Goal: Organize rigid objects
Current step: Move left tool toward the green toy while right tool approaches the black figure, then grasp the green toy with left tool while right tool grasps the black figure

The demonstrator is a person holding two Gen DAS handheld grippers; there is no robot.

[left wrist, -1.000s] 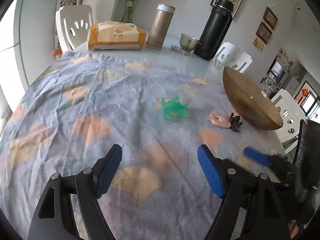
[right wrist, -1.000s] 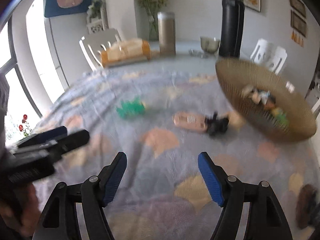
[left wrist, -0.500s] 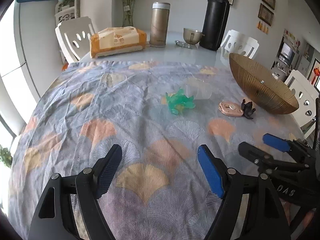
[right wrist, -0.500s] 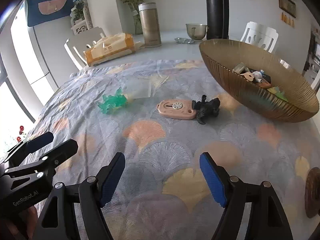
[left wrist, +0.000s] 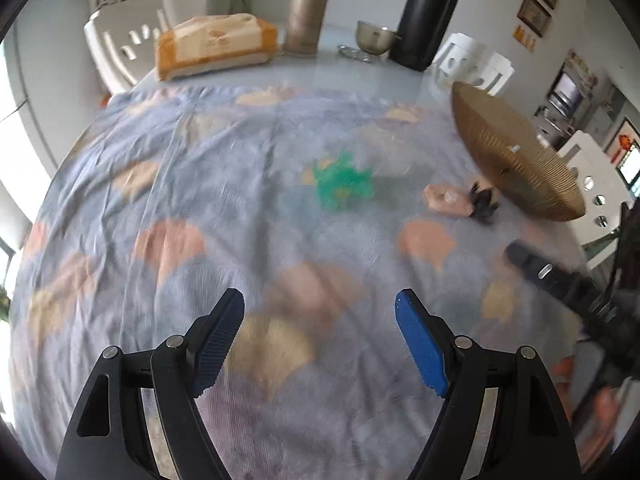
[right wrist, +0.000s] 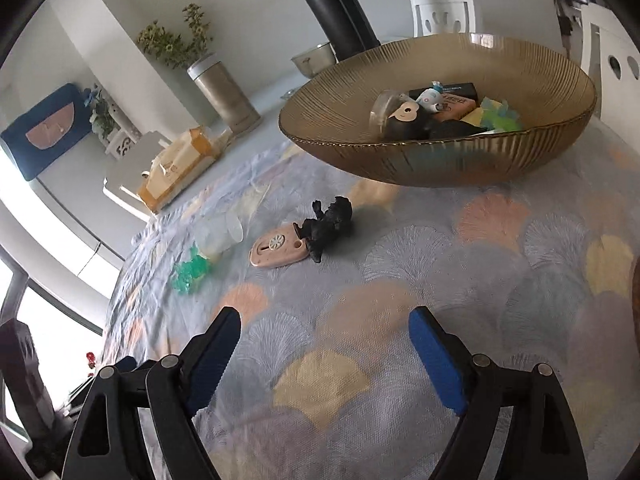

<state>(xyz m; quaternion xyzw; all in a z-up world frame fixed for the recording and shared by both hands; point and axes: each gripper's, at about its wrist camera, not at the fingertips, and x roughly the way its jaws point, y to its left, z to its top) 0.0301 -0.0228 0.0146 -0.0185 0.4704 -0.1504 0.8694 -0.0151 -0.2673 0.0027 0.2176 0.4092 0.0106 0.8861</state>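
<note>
A black animal figure point(right wrist: 329, 224) lies on the patterned cloth beside a pink oval gadget point(right wrist: 278, 249); both also show as the blurred figure point(left wrist: 484, 204) and gadget point(left wrist: 446, 199). A green translucent toy point(right wrist: 190, 274) point(left wrist: 343, 184) lies farther left, by a clear plastic cup point(right wrist: 219, 234). The amber ribbed bowl point(right wrist: 552, 76) point(left wrist: 516, 160) holds several small items. My right gripper point(right wrist: 324, 334) hovers over the cloth short of the black figure, its jaws opening with nothing between them. My left gripper point(left wrist: 320, 320) is open and empty over the cloth.
At the table's far end stand an orange tissue pack point(left wrist: 212, 46), a tan canister point(left wrist: 308, 10), a steel cup point(left wrist: 374, 36) and a tall black flask point(left wrist: 428, 12). White chairs point(left wrist: 120, 36) surround the table. A dark brown object point(right wrist: 635, 292) sits at the right edge.
My right gripper moved closer to the bowl and the black figure and rolled, tilting the scene; its jaws widened. The left view turned slightly and is now blurred; its jaws kept their gap.
</note>
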